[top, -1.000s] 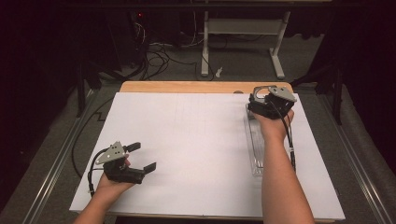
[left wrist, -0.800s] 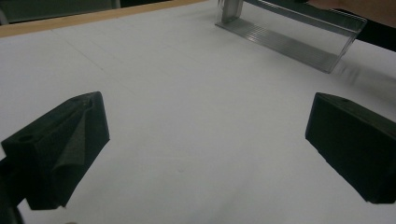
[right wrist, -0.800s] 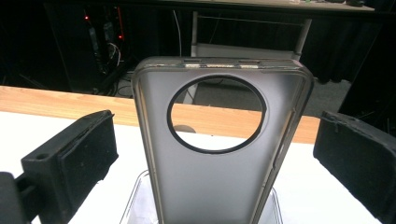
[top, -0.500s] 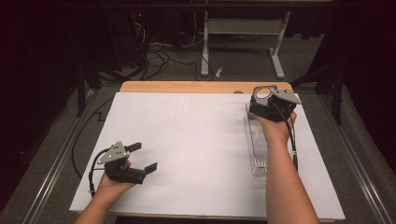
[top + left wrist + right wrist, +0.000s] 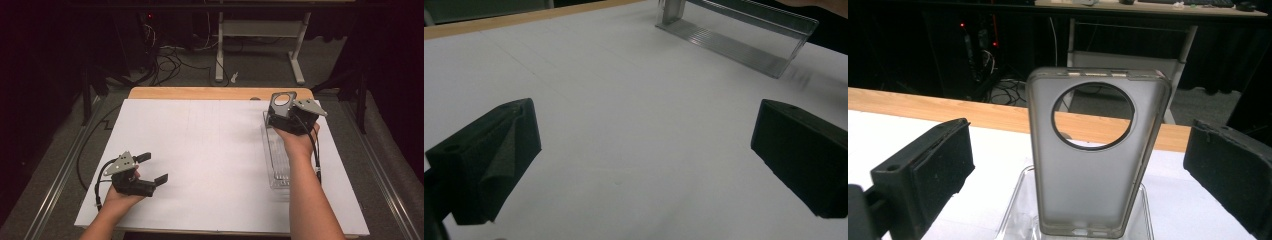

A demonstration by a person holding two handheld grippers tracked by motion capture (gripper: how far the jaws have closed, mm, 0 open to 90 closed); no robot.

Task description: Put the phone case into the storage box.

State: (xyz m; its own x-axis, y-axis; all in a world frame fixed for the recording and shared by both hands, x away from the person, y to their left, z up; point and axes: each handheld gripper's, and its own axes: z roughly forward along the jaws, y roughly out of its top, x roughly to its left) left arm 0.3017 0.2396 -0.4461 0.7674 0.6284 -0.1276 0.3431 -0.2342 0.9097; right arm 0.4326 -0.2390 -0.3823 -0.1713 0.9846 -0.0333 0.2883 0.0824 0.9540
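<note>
A translucent grey phone case (image 5: 1095,165) with a round camera hole stands upright at the far end of a clear plastic tray (image 5: 278,165) on the right of the white table. My right gripper (image 5: 1083,150) is open, its two black jaws wide on either side of the case without touching it. From above, the case (image 5: 281,101) rises just ahead of the right gripper (image 5: 290,121). At the near left of the table my left gripper (image 5: 152,167) is open and holds nothing. Its own view shows the left gripper (image 5: 644,150) over bare white surface, with the tray (image 5: 734,35) farther off.
A white sheet (image 5: 210,160) covers the table, with a wooden strip (image 5: 200,93) along the far edge. Past the table are a dark floor, cables and a white stand (image 5: 257,30). A black cable (image 5: 90,170) trails from the left gripper over the table's left edge.
The right hand and its gripper have drawn back slightly toward the person. The case still stands in the tray. The left gripper has hardly moved.
</note>
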